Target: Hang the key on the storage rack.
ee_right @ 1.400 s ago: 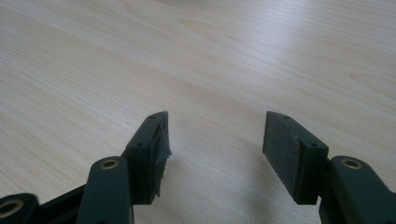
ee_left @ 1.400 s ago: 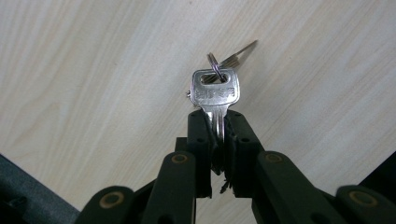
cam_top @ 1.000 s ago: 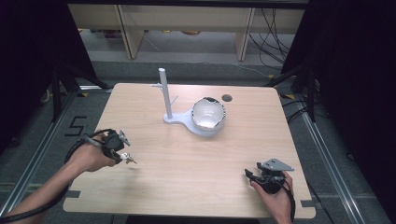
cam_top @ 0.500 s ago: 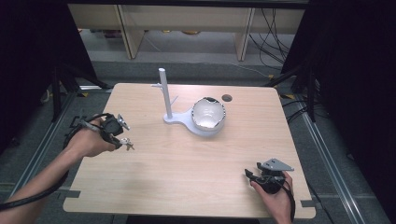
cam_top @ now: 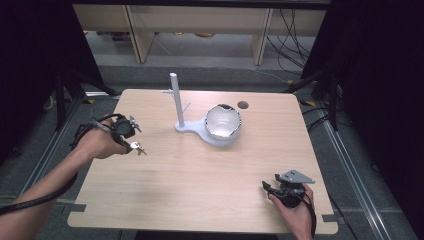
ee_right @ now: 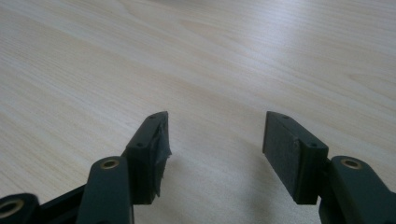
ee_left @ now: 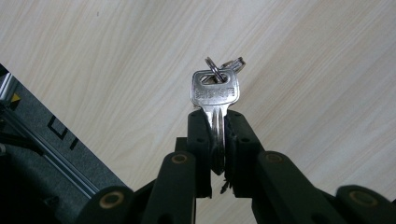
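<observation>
One silver key (ee_left: 215,95), with a small ring (ee_left: 223,65) through its head, stands clamped by its blade between the closed jaws of the left gripper (cam_top: 131,136), at the left of the high view above the wooden surface (cam_top: 200,175). Near the upper middle of that frame sits a white stand (cam_top: 176,102) with an upright post, joined to a white bowl (cam_top: 222,122). At the lower right, the right gripper (ee_right: 215,140) hangs just above bare wood, jaws spread wide with nothing between them.
</observation>
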Action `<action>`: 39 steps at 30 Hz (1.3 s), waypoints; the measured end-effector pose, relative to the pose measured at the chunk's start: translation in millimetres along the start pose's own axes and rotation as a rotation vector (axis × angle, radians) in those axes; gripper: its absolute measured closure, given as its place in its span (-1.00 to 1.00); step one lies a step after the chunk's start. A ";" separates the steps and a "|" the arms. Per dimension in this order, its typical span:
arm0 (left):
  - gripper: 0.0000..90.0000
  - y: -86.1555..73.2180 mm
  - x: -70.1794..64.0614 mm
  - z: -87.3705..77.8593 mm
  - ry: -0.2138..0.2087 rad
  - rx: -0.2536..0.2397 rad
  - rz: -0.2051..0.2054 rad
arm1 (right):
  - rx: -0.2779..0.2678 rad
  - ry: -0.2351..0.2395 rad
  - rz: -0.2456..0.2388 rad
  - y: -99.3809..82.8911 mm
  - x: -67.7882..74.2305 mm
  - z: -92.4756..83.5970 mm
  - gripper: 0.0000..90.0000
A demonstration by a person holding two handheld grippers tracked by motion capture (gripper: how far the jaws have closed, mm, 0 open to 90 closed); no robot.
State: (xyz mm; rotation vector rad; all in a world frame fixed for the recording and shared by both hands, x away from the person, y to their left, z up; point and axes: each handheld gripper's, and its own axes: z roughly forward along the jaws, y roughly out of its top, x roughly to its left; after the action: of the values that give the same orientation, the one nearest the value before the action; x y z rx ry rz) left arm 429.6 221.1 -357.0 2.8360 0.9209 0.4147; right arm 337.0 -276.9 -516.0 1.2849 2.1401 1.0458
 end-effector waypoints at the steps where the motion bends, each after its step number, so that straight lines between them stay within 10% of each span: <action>1: 0.82 0.0 0.0 0.0 0.000 0.000 0.000 | 0.000 0.000 0.000 0.0 0.0 0.0 -0.07; 39: 0.82 49.4 45.2 -19.8 0.034 -0.006 -0.069 | 0.006 -0.003 0.001 0.3 0.7 0.1 -0.07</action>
State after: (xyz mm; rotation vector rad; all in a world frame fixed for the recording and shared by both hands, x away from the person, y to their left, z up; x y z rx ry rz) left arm 486.2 208.9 -318.0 2.7907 1.0187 0.4584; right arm 336.9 -276.1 -515.9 1.2890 2.1425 1.0380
